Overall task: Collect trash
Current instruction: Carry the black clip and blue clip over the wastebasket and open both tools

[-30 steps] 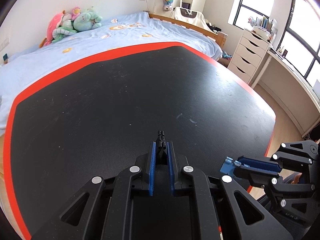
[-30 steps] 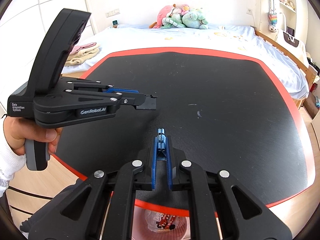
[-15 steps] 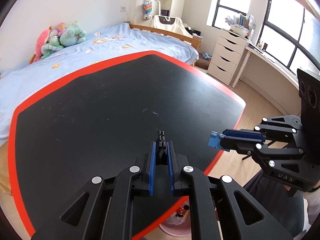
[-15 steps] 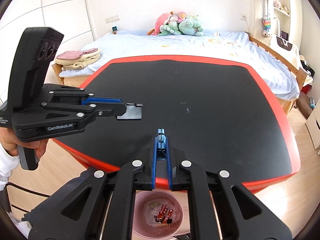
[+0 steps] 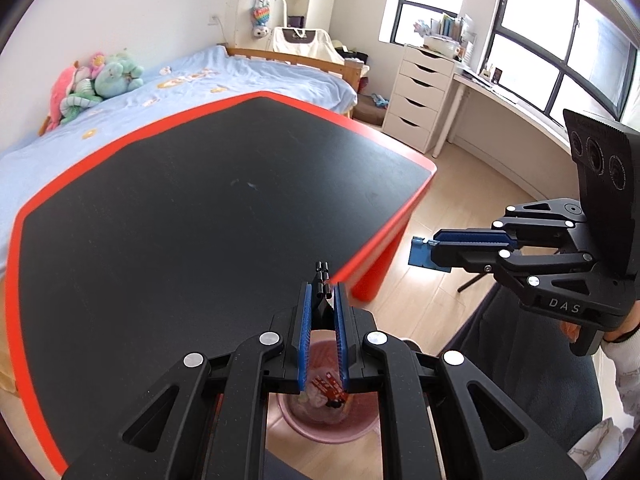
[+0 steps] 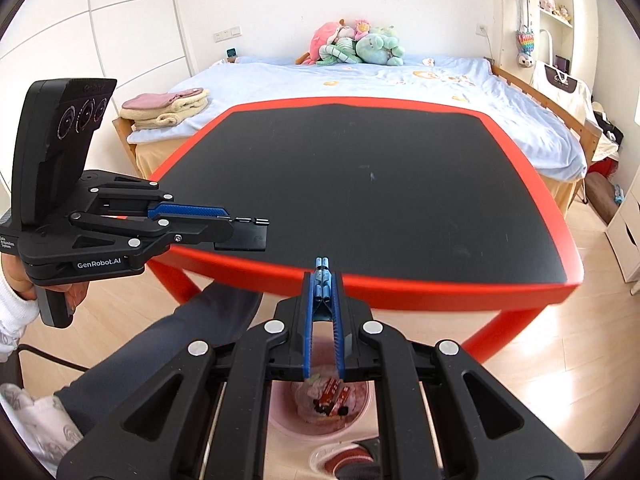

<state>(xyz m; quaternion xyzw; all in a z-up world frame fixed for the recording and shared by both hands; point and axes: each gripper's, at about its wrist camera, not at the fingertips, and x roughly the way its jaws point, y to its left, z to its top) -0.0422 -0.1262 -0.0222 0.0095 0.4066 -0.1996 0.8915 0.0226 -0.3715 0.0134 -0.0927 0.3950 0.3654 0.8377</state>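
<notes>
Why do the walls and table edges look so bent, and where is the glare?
Both views are fisheye, so straight lines bow near the rim. Left wrist view: the window is blown out, and the table shows a soft sheen. Right wrist view: even light, with the table's near edge slightly blurred.

A round pink bin [image 5: 320,428] stands upright and open on the pale wood floor, below the near red edge of the tabletop [image 6: 400,284]. Inside lies a small heap of trash: a red wrapper [image 6: 334,392] with light print sits tilted on top, beside crumpled whitish paper [image 5: 316,396] and a few small dark bits. All of it rests within the bin's rim [image 6: 280,420].
</notes>
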